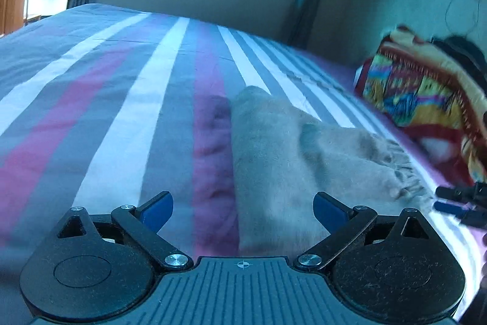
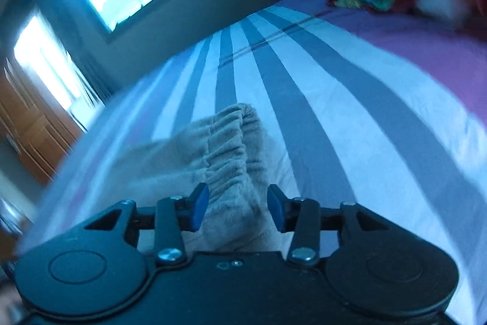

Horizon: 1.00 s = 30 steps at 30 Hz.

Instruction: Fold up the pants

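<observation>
Risk: waistband slip | right claw (image 2: 238, 209) apart, astride pants (image 2: 225, 148) waistband, unclamped | left claw (image 1: 243, 207) apart, pants at 1 o'clock | bunching on bed (image 2: 350, 111) if closed shallow

pants (image 2: 225, 148): fuzzy matt fleece | bedsheet (image 1: 127, 118): smooth striped cloth
</observation>
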Motion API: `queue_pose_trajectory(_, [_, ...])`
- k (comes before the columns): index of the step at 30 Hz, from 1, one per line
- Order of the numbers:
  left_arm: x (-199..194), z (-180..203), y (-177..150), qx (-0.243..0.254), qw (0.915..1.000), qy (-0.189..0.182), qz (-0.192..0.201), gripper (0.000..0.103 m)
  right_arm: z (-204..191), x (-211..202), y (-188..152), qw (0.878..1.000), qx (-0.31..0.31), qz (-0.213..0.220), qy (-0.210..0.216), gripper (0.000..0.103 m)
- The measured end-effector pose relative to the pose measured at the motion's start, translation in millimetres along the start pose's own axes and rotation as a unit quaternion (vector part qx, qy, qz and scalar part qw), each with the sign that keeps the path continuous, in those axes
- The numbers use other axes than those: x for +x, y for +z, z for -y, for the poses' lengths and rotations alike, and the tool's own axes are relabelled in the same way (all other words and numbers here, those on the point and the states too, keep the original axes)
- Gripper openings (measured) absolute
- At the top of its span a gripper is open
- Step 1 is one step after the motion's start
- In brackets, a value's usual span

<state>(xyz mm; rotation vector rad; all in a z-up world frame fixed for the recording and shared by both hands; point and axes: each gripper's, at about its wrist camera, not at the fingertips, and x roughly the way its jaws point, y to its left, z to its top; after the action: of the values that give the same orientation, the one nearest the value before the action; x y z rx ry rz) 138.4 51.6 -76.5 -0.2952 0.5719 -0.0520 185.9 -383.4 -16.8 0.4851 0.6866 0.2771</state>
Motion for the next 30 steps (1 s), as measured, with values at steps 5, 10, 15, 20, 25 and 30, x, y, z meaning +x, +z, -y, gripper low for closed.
queue_pose_trajectory(5, [-3.4,4.0,-25.7,0.050,0.9986,-0.009,-0.018,0.099,3.6,-0.7,-21.5,0.999,0.024,-0.023,0.032,0.042])
queue_pose_trajectory(10, [17.3,1.7,-22.0,0.053,0.9979,0.020,-0.030,0.099,1.8,20.9,-27.4,0.995,0.066,-0.065,0.041,0.049])
queue_pose_trajectory(15, [24.6,-1.1,-17.6,0.041,0.9983,0.034,-0.024,0.099,6.9,37.8,-26.5,0.986,0.132,-0.072,0.072,0.068])
queue_pose_trajectory(20, [17.0,-9.0,-19.9,0.042,0.9973,0.059,-0.008,0.094,2.9,44.2,-13.5,0.987,0.132,-0.048,0.077,0.035])
queue_pose_trajectory(25, [23.3,-3.0,-22.6,0.064,0.9952,0.071,-0.020,0.095,-8.8,36.8,-14.8,0.995,0.077,-0.033,0.057,0.033])
queue_pose_trajectory(30, [15.0,-7.4,-24.1,0.057,0.9959,0.070,-0.008,0.095,2.0,42.3,-23.1,0.993,0.100,-0.043,0.050,0.032])
